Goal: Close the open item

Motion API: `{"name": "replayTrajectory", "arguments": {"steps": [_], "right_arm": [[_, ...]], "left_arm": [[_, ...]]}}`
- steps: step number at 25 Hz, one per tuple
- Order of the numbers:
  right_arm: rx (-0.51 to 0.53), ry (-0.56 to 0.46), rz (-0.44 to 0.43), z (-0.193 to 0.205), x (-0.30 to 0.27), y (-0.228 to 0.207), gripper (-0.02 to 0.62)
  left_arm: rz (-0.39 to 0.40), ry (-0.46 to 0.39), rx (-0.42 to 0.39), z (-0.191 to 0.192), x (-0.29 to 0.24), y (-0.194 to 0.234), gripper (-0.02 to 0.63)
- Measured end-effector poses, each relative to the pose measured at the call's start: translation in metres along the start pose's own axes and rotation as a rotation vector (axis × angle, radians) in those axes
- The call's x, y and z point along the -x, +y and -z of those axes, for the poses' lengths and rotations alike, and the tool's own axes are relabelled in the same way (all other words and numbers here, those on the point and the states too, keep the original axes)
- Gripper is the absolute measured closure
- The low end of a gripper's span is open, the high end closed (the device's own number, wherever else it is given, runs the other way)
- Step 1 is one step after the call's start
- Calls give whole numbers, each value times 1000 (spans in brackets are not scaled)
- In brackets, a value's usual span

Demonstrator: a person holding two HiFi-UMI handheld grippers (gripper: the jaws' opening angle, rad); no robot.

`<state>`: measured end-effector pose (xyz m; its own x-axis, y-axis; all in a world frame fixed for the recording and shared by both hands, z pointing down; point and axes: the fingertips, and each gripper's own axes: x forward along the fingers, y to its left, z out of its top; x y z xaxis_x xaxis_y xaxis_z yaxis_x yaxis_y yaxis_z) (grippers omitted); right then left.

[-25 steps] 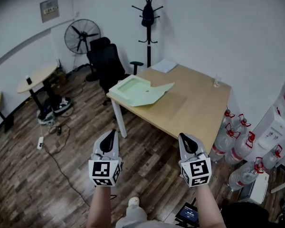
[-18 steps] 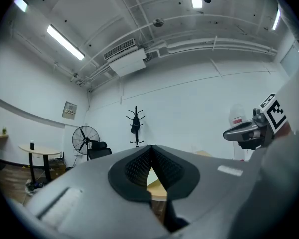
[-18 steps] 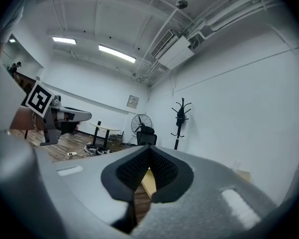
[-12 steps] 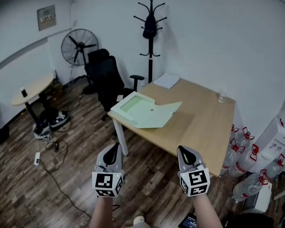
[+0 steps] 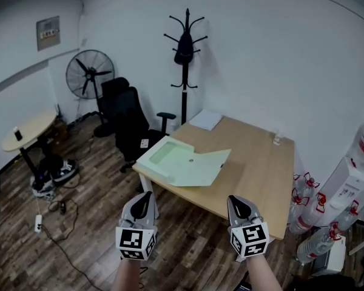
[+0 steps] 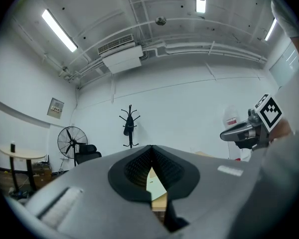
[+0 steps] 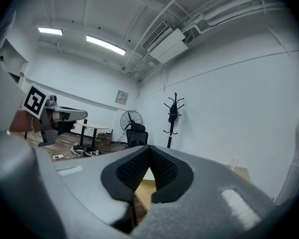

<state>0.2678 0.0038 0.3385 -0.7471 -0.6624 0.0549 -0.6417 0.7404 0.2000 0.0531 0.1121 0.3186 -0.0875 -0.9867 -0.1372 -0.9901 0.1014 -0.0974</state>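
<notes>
Head view. On the wooden table (image 5: 255, 162), toward its near left corner, a pale green file box (image 5: 182, 165), lying open. Shallow tray half at the left, flat lid half spread out to the right with a small dark dot near its middle. Nothing visible inside the tray but its own pale green floor. Farther back on the table, a white stack of paper (image 5: 205, 120) at the far corner and a small clear cup (image 5: 278, 139) by the wall; cannot tell what is in the cup. On the floor at the table's right, several water bottles (image 5: 312, 244) with red caps. Low in the view, left gripper (image 5: 147, 195) and right gripper (image 5: 232, 199) held side by side in the air, well short of the table, touching nothing.

Left gripper view. Jaws pressed tip to tip, gripping nothing. Through the slit under the tips, a sliver of the file box (image 6: 157, 185) and table edge. Behind, a coat stand (image 6: 129, 126) and a fan (image 6: 70, 141); at the right, the right gripper in profile.

Right gripper view. Jaws likewise closed together and empty. In the gap beneath them, a pale strip of the file box (image 7: 149, 174) over brown table wood. At the left, the left gripper with its marker cube.
</notes>
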Motion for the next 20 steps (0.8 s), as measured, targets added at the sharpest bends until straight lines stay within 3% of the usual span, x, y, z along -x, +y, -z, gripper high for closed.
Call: {"name": "replayTrajectory", "arguments": {"steps": [9, 20], "right_arm": [[50, 18, 25, -8, -17, -20, 595], [11, 30, 69, 13, -51, -55, 595]], "left_arm": [[40, -6, -3, -2, -28, 8, 589], [40, -23, -9, 0, -78, 18, 589]]}}
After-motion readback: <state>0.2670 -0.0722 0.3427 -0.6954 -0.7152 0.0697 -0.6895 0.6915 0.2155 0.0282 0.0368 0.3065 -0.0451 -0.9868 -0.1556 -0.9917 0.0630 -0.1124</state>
